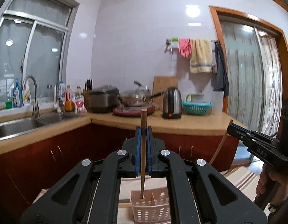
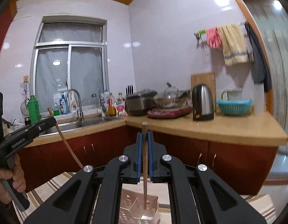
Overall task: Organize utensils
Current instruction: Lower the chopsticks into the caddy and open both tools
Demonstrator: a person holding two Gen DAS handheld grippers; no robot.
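Note:
My left gripper [image 1: 143,130] is shut on a wooden chopstick [image 1: 143,155] held upright; its lower tip reaches into the left compartment of a pale perforated utensil basket [image 1: 151,208] below. My right gripper [image 2: 145,135] is shut on a second wooden chopstick [image 2: 145,168], also upright, its tip in the right compartment of the same basket [image 2: 138,211]. The right gripper [image 1: 230,127] shows at the right of the left wrist view with its stick [image 1: 219,147]. The left gripper [image 2: 52,120] shows at the left of the right wrist view with its stick [image 2: 66,143].
The basket stands on a striped cloth [image 2: 50,184]. Behind is an L-shaped counter [image 1: 181,123] with a sink [image 1: 19,127], a kettle [image 1: 171,102], a pan on a cooker [image 1: 136,100], a teal colander [image 1: 197,107] and red cabinets [image 1: 69,149] below.

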